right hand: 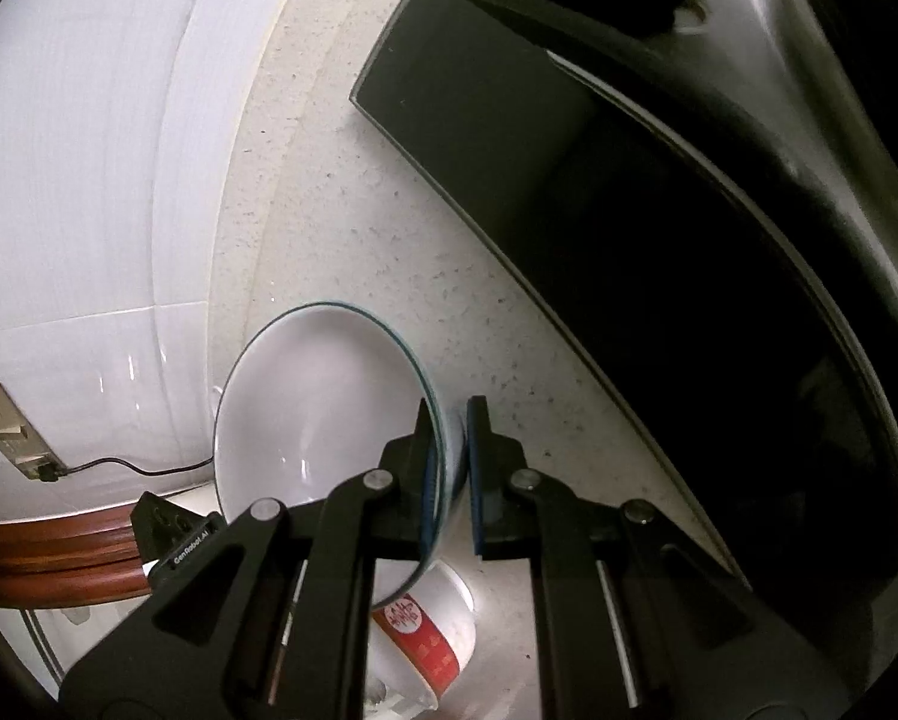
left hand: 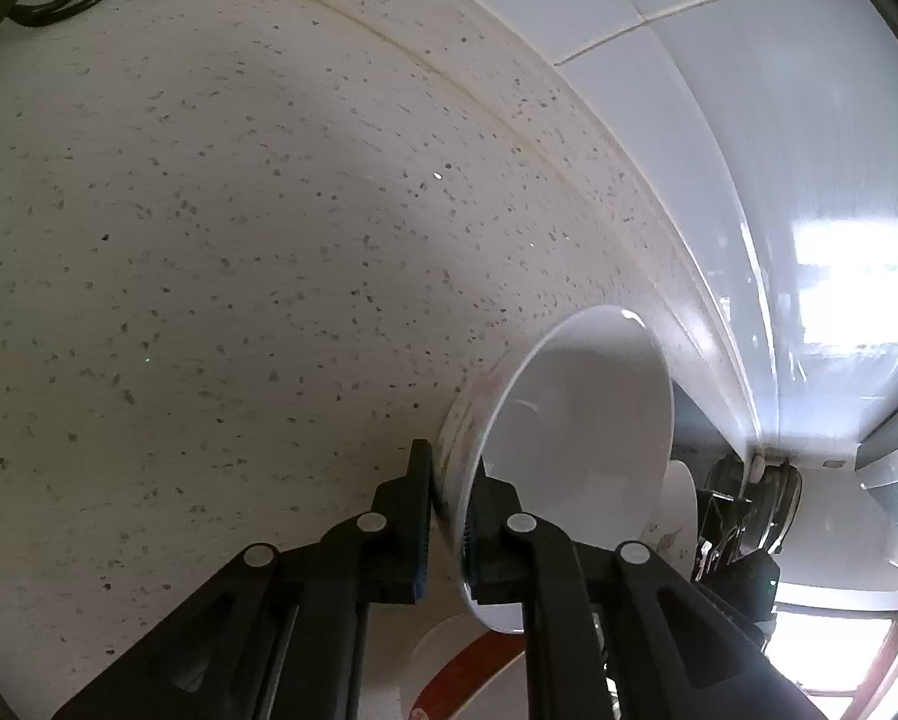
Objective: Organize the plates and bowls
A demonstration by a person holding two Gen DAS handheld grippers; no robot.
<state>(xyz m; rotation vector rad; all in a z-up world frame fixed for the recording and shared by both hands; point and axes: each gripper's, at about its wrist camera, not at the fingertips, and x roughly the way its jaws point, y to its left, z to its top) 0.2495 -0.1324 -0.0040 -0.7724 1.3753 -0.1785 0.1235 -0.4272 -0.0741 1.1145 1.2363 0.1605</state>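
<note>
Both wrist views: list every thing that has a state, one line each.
Left tongs: shut on white bowl rim.
White bowl: held on edge, tilted, above counter.
Right tongs: shut on blue-rimmed bowl.
Blue-rimmed bowl: held on edge, tilted.
Red-banded bowl: resting on the counter below.
Black cable: plugged into wall socket.

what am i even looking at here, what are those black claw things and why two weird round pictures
Each picture comes from a fisheye camera on a handheld two-finger gripper; a person carries one per hand. In the left wrist view, the black left gripper is clamped on the rim of a white bowl with a reddish pattern outside. In the right wrist view, the right gripper pinches a white bowl with a thin blue-green rim. Below lie a speckled cream countertop, a black glass cooktop and a white cup with a red band.
</note>
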